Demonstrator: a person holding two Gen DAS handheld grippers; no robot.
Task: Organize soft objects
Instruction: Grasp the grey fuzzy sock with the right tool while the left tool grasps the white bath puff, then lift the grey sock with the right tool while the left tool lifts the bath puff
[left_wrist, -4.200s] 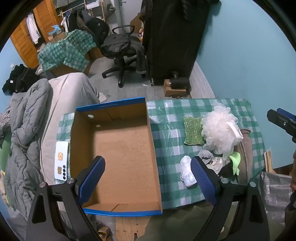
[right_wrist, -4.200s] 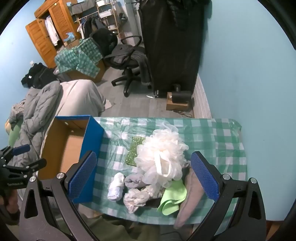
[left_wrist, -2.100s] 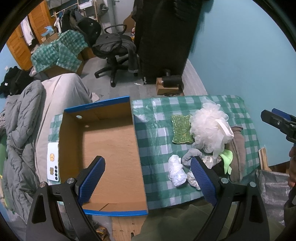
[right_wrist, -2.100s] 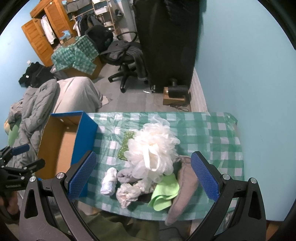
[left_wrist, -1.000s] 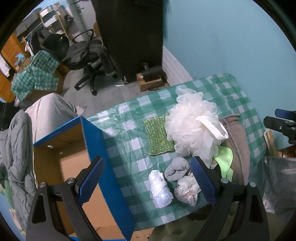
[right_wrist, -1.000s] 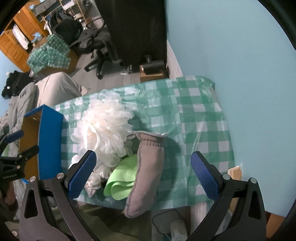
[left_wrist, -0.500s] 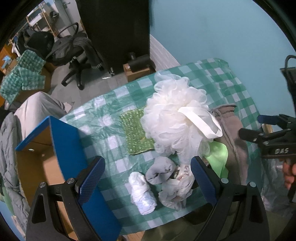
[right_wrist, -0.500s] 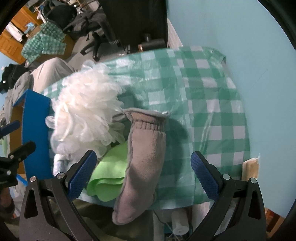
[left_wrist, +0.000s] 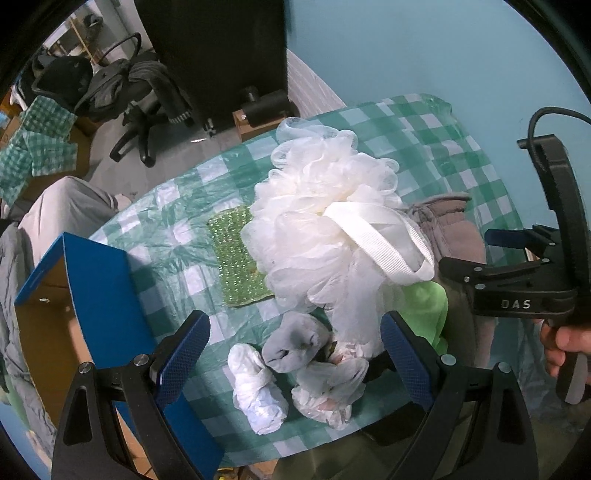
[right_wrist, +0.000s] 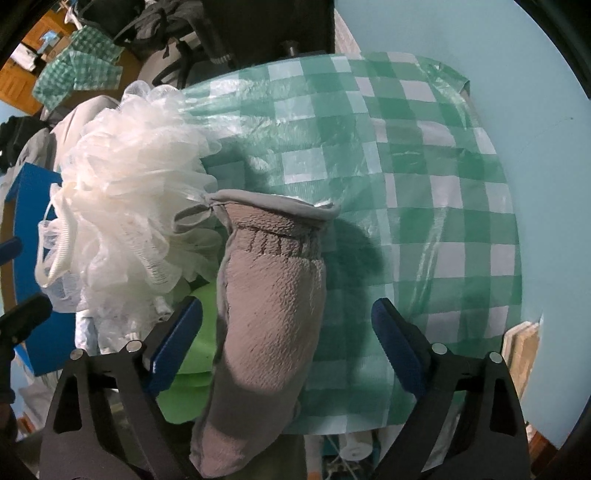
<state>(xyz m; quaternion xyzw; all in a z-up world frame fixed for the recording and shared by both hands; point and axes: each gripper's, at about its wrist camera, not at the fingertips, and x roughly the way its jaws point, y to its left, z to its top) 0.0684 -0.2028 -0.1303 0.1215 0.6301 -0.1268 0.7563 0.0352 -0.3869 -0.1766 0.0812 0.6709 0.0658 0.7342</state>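
Showing only leftward: green sponge (left_wrist: 238, 258)

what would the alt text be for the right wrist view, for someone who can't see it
The open right gripper straddles a grey-brown fleece mitt hanging over the near edge of a green checked tablecloth, its pads not touching it. A white mesh bath pouf and a lime green cloth lie to the mitt's left.

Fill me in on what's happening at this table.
A person with a gripper in each hand is sorting soft things into the cardboard box. The right gripper, jaws open and just narrowing, straddles the grey mitt without pressing it. The left gripper, open, hangs over the small grey cloth beside the white bath pouf. Nothing is gripped.
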